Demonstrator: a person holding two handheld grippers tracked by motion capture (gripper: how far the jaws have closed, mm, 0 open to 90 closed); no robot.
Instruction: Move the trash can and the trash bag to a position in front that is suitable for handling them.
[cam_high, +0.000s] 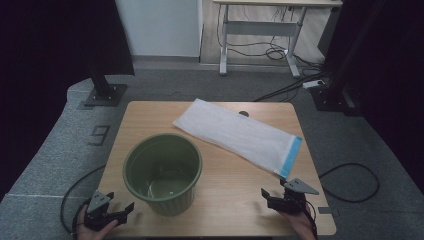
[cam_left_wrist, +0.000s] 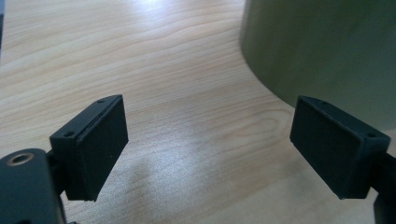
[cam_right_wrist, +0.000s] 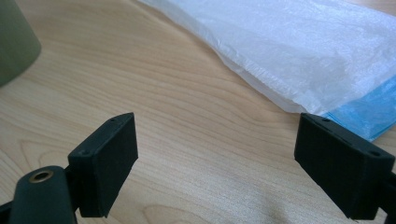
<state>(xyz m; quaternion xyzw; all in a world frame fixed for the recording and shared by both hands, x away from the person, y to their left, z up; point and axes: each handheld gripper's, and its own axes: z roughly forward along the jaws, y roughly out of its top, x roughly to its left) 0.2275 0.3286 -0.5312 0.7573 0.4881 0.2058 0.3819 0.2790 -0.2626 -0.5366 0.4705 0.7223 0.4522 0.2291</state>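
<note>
A green ribbed bin (cam_high: 162, 172) stands upright on the wooden table (cam_high: 150, 115), toward the front left. A flat white plastic bag (cam_high: 237, 134) with a blue end strip lies diagonally behind and to the right of it. My left gripper (cam_high: 119, 210) sits at the table's front left corner, open and empty, with the bin's wall (cam_left_wrist: 327, 51) close ahead on its right. My right gripper (cam_high: 274, 196) rests near the front right edge, open and empty. The bag (cam_right_wrist: 299, 51) lies just ahead of it, blue strip (cam_right_wrist: 369, 112) nearest the right jaw.
Grey carpet surrounds the table. Black stand bases (cam_high: 104, 94) sit at the back left and back right. Cables (cam_high: 350, 182) trail on the floor at the right, and a desk frame (cam_high: 260, 30) stands far behind.
</note>
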